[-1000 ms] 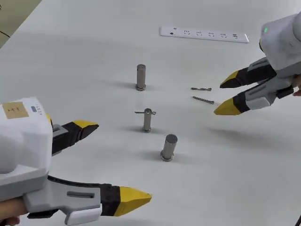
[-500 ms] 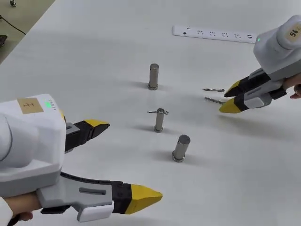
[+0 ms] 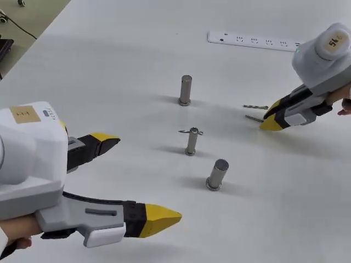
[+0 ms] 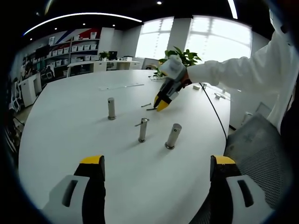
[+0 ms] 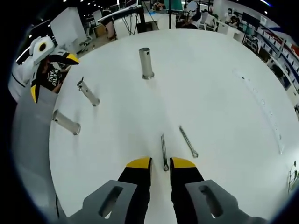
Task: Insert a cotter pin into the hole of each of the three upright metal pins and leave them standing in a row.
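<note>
Pins: far metal pin (image 3: 185, 90) and near metal pin (image 3: 218, 174) stand bare at the middle of the table (image 3: 109, 66), middle metal pin (image 3: 191, 143) carries a fitted cotter pin (image 3: 190, 131) | right gripper (image 3: 267, 120): we see its fingers narrowly apart, straddling one loose cotter pin (image 5: 164, 156), second loose cotter pin (image 5: 188, 141) just beside | left gripper (image 3: 147, 178): fingers wide apart toward the near edge

The right gripper's (image 5: 160, 163) jaws, narrowly apart, straddle the end of a cotter pin (image 5: 163, 148).
</note>
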The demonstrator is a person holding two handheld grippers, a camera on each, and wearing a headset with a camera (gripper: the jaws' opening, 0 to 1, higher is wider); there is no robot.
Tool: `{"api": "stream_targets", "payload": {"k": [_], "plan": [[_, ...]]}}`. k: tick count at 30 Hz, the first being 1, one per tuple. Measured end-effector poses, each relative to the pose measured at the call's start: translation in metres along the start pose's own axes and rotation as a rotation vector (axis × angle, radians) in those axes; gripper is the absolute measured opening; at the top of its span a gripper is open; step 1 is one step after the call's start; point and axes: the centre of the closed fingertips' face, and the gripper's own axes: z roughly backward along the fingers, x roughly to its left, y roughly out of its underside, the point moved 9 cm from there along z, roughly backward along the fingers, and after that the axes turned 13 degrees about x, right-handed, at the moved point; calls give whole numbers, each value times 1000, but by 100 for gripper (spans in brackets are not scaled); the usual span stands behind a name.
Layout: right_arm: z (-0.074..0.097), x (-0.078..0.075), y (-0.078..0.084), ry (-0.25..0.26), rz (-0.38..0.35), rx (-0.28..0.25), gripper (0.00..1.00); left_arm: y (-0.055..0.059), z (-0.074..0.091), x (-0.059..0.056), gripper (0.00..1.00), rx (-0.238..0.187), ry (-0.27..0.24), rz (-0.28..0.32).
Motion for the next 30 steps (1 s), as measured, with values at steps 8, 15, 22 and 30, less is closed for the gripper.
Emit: {"api": "stream_targets", "payload": {"k": [8, 15, 22, 30], "plan": [[0, -1, -4, 32, 83, 61, 3, 0, -3, -4, 91, 0, 16, -2], [0, -3, -9, 45, 100, 110, 0, 0, -2, -5, 91, 12, 22, -6], [1, -6, -14, 33, 150, 162, 0, 0, -4, -5, 90, 19, 23, -1], [-2, -8, -23, 49, 166, 263, 0, -2, -5, -4, 89, 16, 35, 7]]}}
